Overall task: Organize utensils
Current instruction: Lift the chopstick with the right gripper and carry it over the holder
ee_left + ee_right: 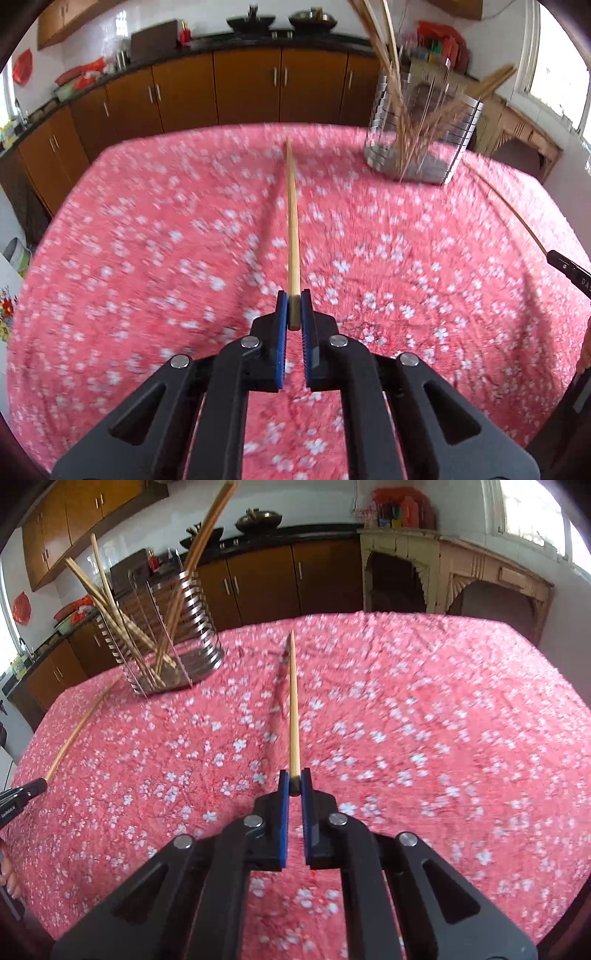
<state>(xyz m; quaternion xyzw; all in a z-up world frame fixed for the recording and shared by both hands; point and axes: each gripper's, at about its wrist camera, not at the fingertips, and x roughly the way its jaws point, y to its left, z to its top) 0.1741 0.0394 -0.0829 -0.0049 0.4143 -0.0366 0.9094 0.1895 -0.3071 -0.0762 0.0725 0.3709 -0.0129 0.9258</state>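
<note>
Two pale wooden chopsticks [293,229] [293,709], straight, tapered

Chopsticks [110,602] in holder [192,627] on table [443,720]

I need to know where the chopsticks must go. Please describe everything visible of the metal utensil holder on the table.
The utensil holder is a shiny metal rack built of stacked horizontal bands with gaps between, on a flat metal base. It stands upright on the pink flowered tablecloth, near the far edge. Several wooden chopsticks lean inside it at different angles, their tops sticking out above the rim. Neither gripper touches it.
</note>
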